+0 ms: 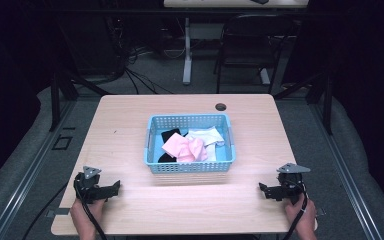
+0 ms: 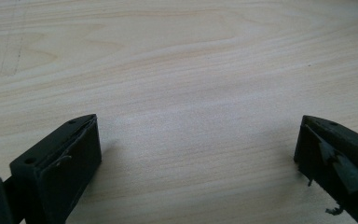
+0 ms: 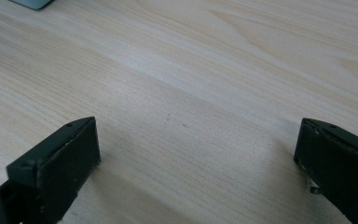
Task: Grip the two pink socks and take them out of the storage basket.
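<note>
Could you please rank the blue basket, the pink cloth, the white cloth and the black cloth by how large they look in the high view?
1. blue basket
2. pink cloth
3. white cloth
4. black cloth

Pink and white look close; all three cloths overlap, so the order among them is unsure.

We can read no text, label, brand or number anywhere: none on the blue basket (image 1: 190,168), none on the wooden table (image 1: 130,125), and none on the black jaws in either gripper view.
</note>
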A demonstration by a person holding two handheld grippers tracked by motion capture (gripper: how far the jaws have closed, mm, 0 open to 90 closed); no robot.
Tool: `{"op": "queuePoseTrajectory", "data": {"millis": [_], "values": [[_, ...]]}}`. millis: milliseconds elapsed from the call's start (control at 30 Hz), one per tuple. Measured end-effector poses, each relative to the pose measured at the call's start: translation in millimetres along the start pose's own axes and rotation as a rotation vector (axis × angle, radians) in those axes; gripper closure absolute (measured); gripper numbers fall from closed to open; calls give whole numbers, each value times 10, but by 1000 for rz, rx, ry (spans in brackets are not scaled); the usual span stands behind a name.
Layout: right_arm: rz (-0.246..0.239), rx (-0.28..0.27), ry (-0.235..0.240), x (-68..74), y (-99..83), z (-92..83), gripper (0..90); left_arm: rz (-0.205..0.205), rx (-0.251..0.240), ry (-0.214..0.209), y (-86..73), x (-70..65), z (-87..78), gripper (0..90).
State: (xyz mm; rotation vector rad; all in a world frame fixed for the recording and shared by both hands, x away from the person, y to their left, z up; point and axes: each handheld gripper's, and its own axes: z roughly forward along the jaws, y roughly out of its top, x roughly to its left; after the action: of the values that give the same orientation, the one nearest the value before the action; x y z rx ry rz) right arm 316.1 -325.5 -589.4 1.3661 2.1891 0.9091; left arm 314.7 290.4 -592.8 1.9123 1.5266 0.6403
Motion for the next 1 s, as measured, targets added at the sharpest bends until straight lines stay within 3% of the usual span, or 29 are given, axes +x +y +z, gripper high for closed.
{"op": "queuePoseTrajectory", "data": {"millis": [500,633,867,1000], "values": [[0,0,-2,1,1,0,0,15,-1,-8,-7,-14,-13,5],[0,0,-2,1,1,0,0,58,38,-29,20,-90,-53,4],[0,0,0,0,1,0,0,67,37,-116,184,-252,-187,9],[0,0,0,0,1,0,0,97,45,-136,292,-343,-225,9]]}}
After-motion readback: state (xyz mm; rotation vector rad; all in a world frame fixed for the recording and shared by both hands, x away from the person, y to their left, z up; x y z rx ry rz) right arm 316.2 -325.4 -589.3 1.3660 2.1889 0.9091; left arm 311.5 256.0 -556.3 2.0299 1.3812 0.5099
